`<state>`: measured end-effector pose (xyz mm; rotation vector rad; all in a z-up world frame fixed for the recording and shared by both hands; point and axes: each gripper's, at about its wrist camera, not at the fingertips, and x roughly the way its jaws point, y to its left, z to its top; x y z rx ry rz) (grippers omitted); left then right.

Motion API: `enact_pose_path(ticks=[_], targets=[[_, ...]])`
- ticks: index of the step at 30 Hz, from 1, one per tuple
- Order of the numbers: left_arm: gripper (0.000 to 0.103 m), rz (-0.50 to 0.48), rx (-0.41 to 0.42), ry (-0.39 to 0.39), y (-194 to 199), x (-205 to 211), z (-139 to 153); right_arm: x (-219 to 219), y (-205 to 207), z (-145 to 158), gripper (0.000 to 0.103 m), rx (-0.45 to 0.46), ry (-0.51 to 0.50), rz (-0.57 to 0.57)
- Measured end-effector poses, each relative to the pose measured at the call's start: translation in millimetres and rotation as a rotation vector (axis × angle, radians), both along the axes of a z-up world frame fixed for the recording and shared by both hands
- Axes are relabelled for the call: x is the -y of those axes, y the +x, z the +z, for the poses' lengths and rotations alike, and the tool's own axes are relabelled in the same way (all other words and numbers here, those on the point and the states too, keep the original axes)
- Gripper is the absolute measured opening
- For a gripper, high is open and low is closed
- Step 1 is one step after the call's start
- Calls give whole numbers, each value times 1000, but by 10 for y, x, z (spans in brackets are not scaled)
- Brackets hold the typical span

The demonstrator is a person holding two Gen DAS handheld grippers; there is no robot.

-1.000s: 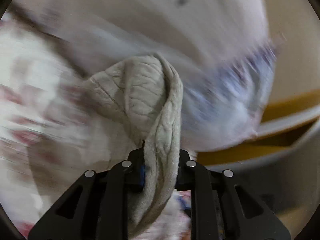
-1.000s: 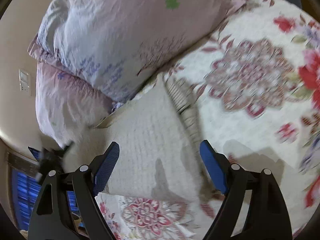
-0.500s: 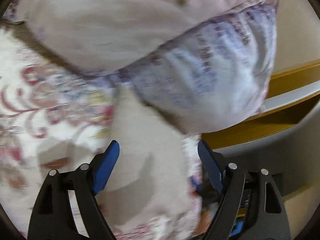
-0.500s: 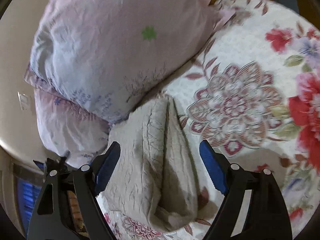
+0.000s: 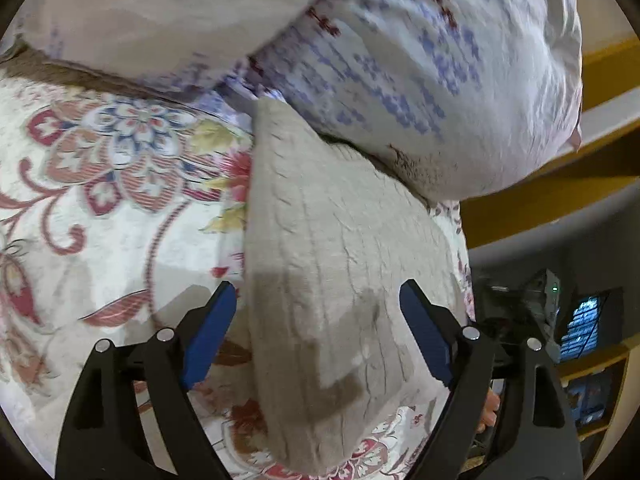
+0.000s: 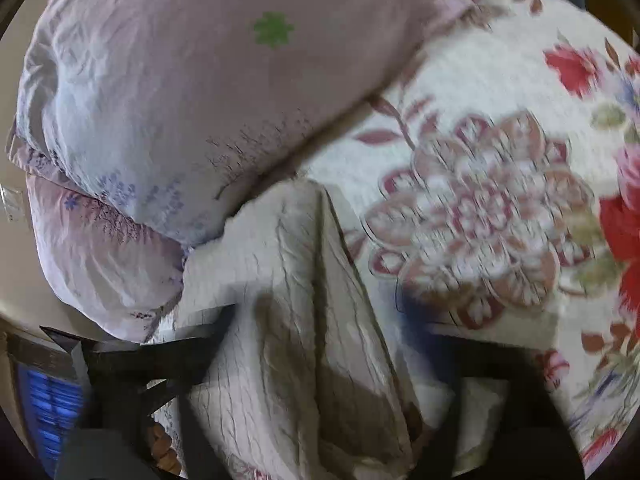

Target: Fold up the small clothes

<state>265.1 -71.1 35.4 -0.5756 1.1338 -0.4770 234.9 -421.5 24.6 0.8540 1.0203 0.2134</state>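
A beige crinkled garment (image 5: pixel 332 264) lies folded on the floral bedspread (image 5: pixel 100 200), its far end tucked against the pillows. My left gripper (image 5: pixel 318 332) is open and empty just above it, one blue-padded finger on each side. In the right wrist view the same garment (image 6: pixel 296 340) runs down the middle of the frame with a raised fold along it. My right gripper (image 6: pixel 320 344) is heavily blurred; its fingers stand wide apart on either side of the cloth and hold nothing.
Two stacked pale lilac pillows (image 6: pixel 192 92) lie behind the garment, also in the left wrist view (image 5: pixel 420 80). The bedspread (image 6: pixel 500 200) stretches to the right. A yellow wooden bed frame (image 5: pixel 560 200) and a dark screen (image 5: pixel 580 328) are past the bed edge.
My left gripper was shut on the garment a second ago; it let go and opened, and the garment now lies on the bed. My right gripper stayed open and moved, blurring its view.
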Motion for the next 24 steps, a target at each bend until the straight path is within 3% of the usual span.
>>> enact_pose_path(ticks=[4, 5, 6, 7, 8, 10, 12, 15, 16, 18, 19, 20, 22, 24], targets=[[82, -9, -18, 34, 69, 245, -122, -142, 2, -166, 99, -52, 24, 113], [74, -6, -27, 42, 73, 285, -167, -183, -26, -142, 96, -25, -14, 124], [65, 1, -28, 34, 61, 298, -198, -258, -34, -155, 61, -15, -17, 167], [59, 11, -20, 18, 48, 301, -214, -303, -36, -194, 39, -27, 2, 183], [44, 12, 1, -6, 26, 272, -195, -324, -79, -158, 37, 7, 1, 167], [37, 0, 24, -32, -43, 110, -135, -384, -116, -29, 30, 57, 7, 183], [36, -18, 89, -31, -141, -44, 70, -569, -123, 129, 28, 109, 35, 220], [39, 3, 193, 39, -308, -370, 368, -946, -92, 220, 26, 151, 27, 293], [40, 13, 206, 78, -329, -454, 403, -1073, -61, 186, 26, 140, 2, 313], [54, 42, 187, 243, -304, -569, 352, -1364, 29, 26, 29, 57, -129, 355], [56, 51, 164, 329, -271, -566, 286, -1446, 62, -34, 39, 21, -184, 363], [57, 64, 134, 412, -260, -585, 212, -1449, 34, -14, 57, 23, -230, 333], [64, 92, 142, 381, -365, -686, 226, -1368, -127, 188, 62, 97, -281, 263], [81, 126, 177, 353, -570, -778, 315, -1313, -329, 461, 63, 218, -247, 242]])
